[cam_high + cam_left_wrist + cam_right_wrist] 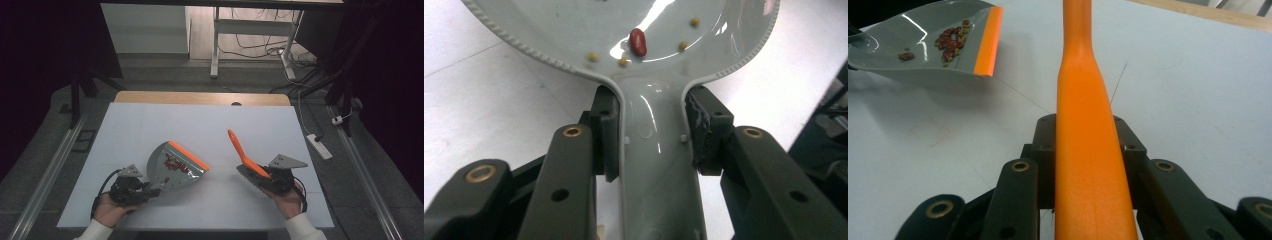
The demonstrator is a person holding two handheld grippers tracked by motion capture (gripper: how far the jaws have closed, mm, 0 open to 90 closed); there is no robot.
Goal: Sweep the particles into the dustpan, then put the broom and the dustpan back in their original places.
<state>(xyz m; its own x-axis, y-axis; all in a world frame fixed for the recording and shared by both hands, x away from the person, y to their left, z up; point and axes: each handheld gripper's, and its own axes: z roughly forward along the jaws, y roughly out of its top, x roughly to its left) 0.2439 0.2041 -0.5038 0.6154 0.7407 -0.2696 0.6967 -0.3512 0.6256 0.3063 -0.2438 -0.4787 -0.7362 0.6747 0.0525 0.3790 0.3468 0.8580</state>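
Looking down from the high view, the left hand-held gripper (150,190) was clenched on the handle of a grey dustpan (175,167) with an orange front lip, which lay left of centre on the white counter (150,125). A cluster of red beans (175,164) sat in the pan. The right hand-held gripper (263,181) grasped an orange-handled brush (242,155) — its handle angled up and away toward the far side, well apart from the dustpan.

In the left gripper view, both jaws pressed against the dustpan's narrow grey handle (654,165); a red bean (638,41) and a few small yellowish grains lay in the glossy pan beyond.

In the right gripper view, the jaws clamped the orange brush handle (1090,150), which ran straight up the middle. The dustpan (923,45) appeared at upper left, raised slightly off the counter — beans gathered near its orange lip (988,40).
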